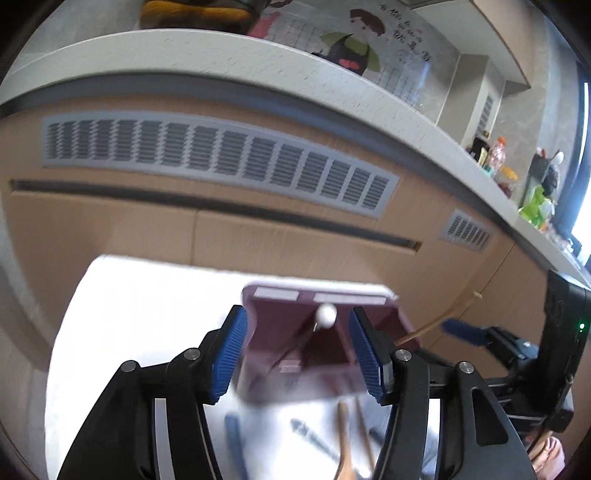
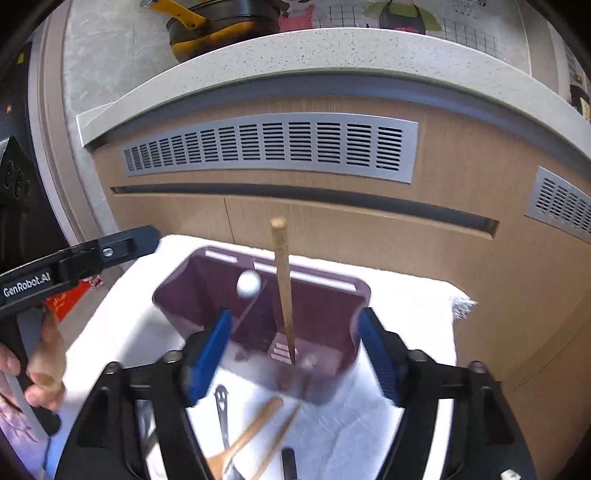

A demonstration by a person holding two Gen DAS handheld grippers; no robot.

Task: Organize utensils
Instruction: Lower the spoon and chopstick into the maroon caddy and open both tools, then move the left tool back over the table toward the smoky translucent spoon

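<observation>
A maroon utensil holder (image 1: pixel 295 332) (image 2: pixel 207 295) stands on a white towel (image 2: pixel 406 314). Inside it lean a thin utensil with a white ball tip (image 1: pixel 325 314) (image 2: pixel 248 283) and a wooden chopstick (image 2: pixel 283 288), which rises above the rim. My left gripper (image 1: pixel 298 314) is open, just in front of the holder, with its blue pads clear of it. My right gripper (image 2: pixel 295 314) is open too, facing the holder's near wall and holding nothing. On the towel below the grippers lie a wooden spoon (image 2: pixel 251 432) (image 1: pixel 343 435), a second chopstick (image 2: pixel 280 439) and a metal utensil with a smiley cut-out (image 2: pixel 221 406).
Wooden cabinet fronts with grey vent grilles (image 2: pixel 273 147) rise right behind the towel, under a pale stone counter (image 2: pixel 332 55). A dark pan (image 2: pixel 210 29) sits on that counter. A hand (image 2: pixel 44 369) grips the other gripper's handle at the left. A dark-handled utensil (image 2: pixel 290 461) lies at the towel's near edge.
</observation>
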